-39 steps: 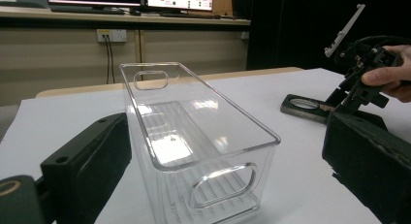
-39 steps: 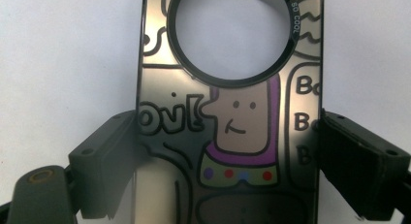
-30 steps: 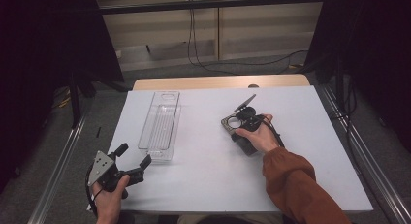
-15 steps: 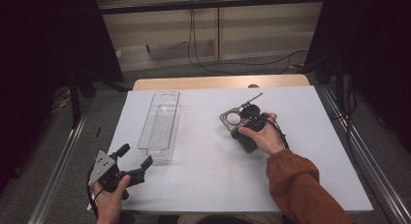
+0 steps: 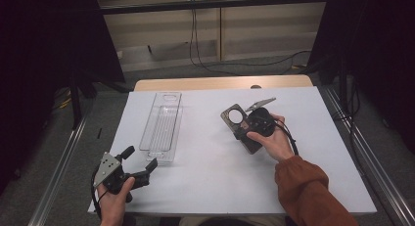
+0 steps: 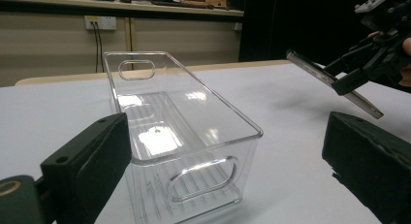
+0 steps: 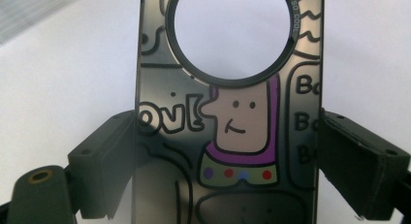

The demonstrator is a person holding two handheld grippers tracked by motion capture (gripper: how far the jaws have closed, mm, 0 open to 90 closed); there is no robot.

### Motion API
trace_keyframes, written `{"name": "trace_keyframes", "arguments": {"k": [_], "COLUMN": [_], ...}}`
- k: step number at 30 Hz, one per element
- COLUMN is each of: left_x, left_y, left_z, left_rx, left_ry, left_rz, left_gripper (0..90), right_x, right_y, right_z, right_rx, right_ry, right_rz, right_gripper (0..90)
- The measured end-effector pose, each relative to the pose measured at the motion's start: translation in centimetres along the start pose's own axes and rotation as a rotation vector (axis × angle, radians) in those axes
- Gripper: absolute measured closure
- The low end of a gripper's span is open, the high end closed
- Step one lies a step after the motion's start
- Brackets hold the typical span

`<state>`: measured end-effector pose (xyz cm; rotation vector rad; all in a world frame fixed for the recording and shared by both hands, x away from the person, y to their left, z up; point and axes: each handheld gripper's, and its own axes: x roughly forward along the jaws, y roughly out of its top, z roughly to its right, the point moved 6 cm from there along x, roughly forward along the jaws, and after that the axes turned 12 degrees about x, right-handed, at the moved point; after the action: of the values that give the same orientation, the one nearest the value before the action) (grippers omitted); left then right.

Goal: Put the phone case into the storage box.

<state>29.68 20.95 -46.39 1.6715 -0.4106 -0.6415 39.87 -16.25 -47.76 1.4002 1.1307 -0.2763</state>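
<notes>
Right claw view chops the card [image 7: 228, 112] off top and bottom, and the lettering down its right side runs out at the edge so I can't read it. In the high view, the hand [image 5: 269, 138] covers the card's [image 5: 235, 119] lower end. The bin's [image 6: 179, 136] bottom is cropped too.

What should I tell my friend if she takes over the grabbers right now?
Right gripper: shut on the phone case, a dark case with a cartoon figure and a round camera hole, holding it by its side edges over the white table, right of middle.
Left gripper: open, holding nothing, at the table's near left corner, pointing toward the near end of the bin.
The clear bin stands empty, left of middle, lengthwise away from the person.
Done: the case is picked up.
Left, probably: carry the case over and put it in the bin.
</notes>
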Motion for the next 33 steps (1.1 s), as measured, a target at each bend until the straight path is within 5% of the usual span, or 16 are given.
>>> {"name": "trace_keyframes", "arguments": {"k": [10, 15, 23, 33], "left_x": [0.1, 0.0, 0.1, 0.1], "left_y": [0.1, 0.2, 0.4, 1.1], "left_z": [0.2, 0.5, 0.7, 1.0], "left_rx": [-0.008, 0.009, 0.022, 0.039], "left_ry": [-0.018, -0.028, -0.043, -0.05], "left_rz": [0.006, 0.003, 0.006, 0.034], "left_gripper": [4.4, 4.3, 4.3, 4.3], "right_x": [-0.8, -1.1, -2.0, -3.1], "right_y": [-0.1, -0.4, -0.9, -1.8], "right_z": [0.0, 0.2, -0.9, -2.0], "right_rx": [-0.028, -0.02, -0.06, -0.088], "right_ry": [0.01, 0.026, 0.142, 0.175], "right_rz": [0.124, 0.135, 0.218, 0.3], "right_gripper": [11.9, 11.9, 12.0, 12.0]}}
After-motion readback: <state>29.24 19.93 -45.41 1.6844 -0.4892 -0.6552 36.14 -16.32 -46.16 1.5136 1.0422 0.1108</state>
